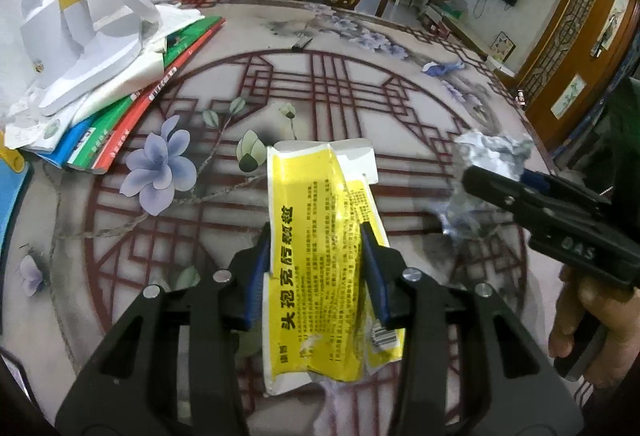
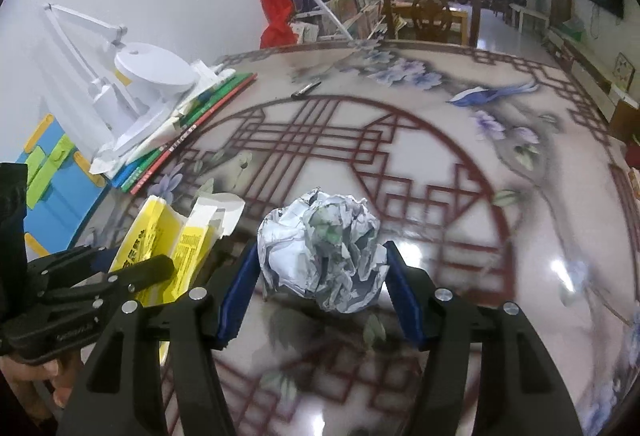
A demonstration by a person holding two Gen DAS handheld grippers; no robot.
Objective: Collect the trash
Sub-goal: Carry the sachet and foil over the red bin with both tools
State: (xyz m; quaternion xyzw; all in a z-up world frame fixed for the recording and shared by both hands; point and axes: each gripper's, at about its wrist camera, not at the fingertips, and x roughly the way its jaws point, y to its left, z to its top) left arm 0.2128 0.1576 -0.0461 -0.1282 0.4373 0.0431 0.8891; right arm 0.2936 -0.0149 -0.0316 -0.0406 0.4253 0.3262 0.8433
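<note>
— Trash count: one flattened yellow packet (image 1: 320, 256), one crumpled paper ball (image 2: 324, 252), one blue-and-white scrap (image 2: 476, 93) far across the patterned table (image 2: 520, 276).

— Who holds what?

— Left gripper (image 1: 316, 268) pinches the packet between both blue pads; right gripper (image 2: 320, 288) squeezes the ball just above the tabletop.

— Anything else?

— One white desk lamp (image 2: 148, 71) atop one stack of books (image 1: 132, 115), one pen (image 2: 306, 89).
</note>
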